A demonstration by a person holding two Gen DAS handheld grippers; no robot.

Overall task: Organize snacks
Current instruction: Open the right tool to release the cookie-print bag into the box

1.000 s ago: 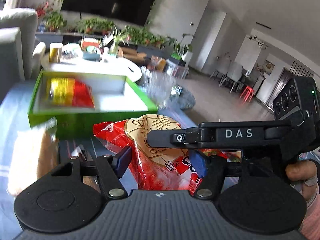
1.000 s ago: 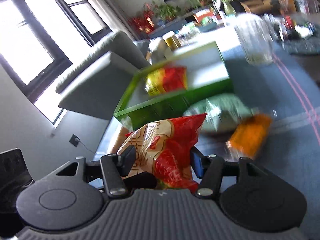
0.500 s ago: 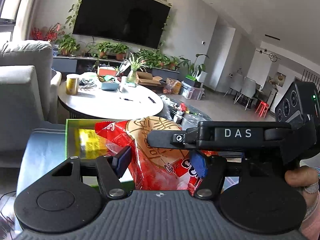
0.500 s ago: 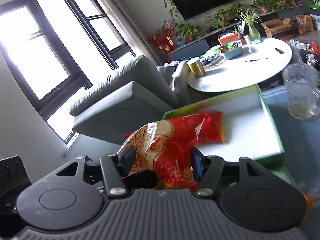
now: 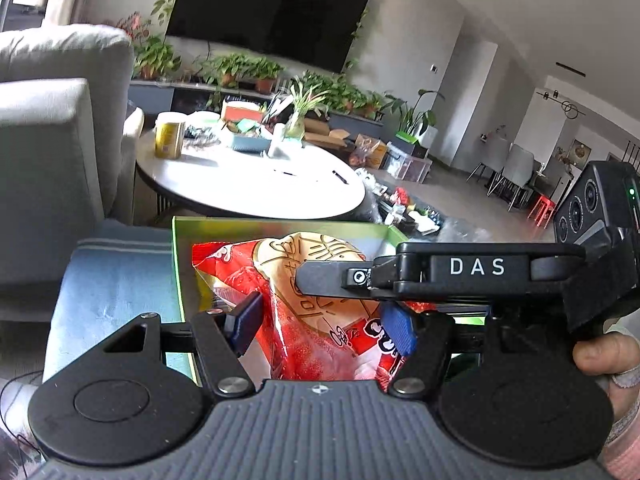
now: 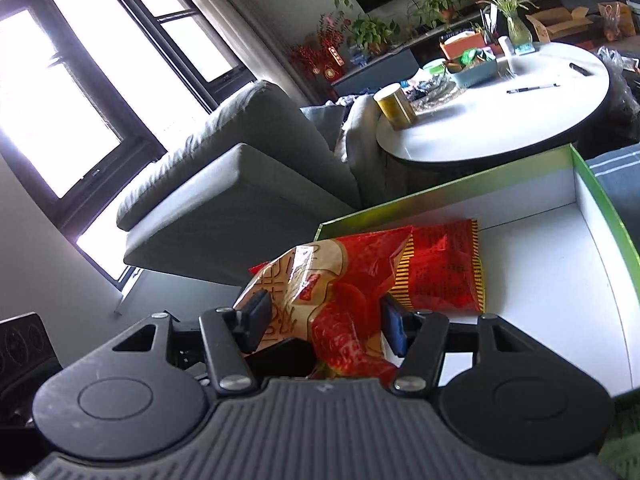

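Living room bg: grey sofa (image 6: 240,168), round white tabletop (image 5: 256,184) w/ clutter. Both claws, left claw (image 5: 322,322) & right claw (image 6: 324,320), pinch same crinkly red-and-tan snack bag (image 5: 312,300) from opposite sides, held over green-rimmed white box (image 6: 580,248). 2nd red/yellow-striped snack pack (image 6: 444,268) lies flat in box, just behind held bag.

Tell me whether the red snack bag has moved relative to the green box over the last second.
Yes. The red snack bag, gripped by both grippers, was short of the green box and now hangs over its white inside, beside the red-and-yellow packet.
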